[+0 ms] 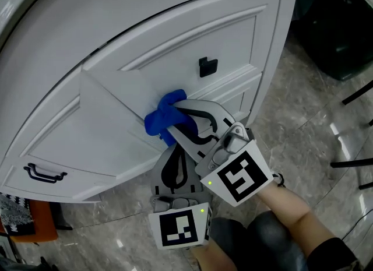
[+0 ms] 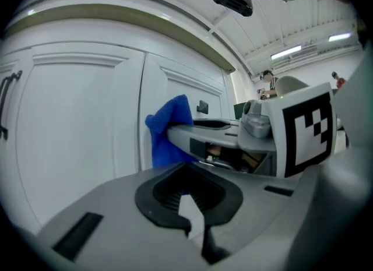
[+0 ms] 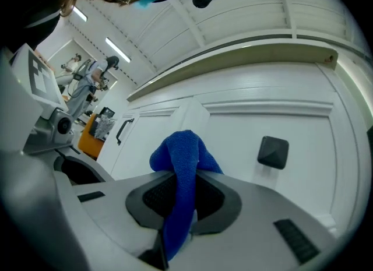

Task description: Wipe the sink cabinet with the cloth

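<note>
A blue cloth is pressed against the white sink cabinet, near the seam between two door panels. My right gripper is shut on the cloth, which bunches out past the fingertips. In the right gripper view the cloth hangs down between the jaws of the right gripper, touching the door left of a black square knob. My left gripper sits just below the right one, shut and holding nothing. From the left gripper view the cloth shows beyond the left gripper.
A black square knob sits on the upper panel, and a black bar handle on the lower left one. Grey marble floor lies to the right, with dark furniture legs. An orange object stands at bottom left.
</note>
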Available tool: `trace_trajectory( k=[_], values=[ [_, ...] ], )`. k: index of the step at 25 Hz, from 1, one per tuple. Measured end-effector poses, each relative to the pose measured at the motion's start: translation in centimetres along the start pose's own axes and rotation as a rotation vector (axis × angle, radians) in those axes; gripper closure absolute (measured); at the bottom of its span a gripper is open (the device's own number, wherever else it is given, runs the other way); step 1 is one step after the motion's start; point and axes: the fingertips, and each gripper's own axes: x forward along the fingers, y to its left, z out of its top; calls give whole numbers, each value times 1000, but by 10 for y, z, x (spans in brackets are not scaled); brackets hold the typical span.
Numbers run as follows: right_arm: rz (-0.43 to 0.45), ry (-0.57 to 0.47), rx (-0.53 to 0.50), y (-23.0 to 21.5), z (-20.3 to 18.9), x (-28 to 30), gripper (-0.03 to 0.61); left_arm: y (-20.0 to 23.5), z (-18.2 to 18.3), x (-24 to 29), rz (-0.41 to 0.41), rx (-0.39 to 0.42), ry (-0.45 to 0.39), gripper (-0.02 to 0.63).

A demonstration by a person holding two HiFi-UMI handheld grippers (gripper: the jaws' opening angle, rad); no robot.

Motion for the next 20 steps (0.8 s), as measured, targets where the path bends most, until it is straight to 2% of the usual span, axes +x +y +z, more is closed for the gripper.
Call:
trace_trajectory(
  k=[2,5,20],
  values=[
    [-39,-37,33,-12,2,-4,518,-4,1,0,-35,-47,-21,609],
    [-56,-71,77,-20,5,-6,518,-1,3,0,-32,-102,-44,610],
    [-86,-83,80,-33,3,-14,518,-10,3,4,-39,-77,-27,609]
  ],
)
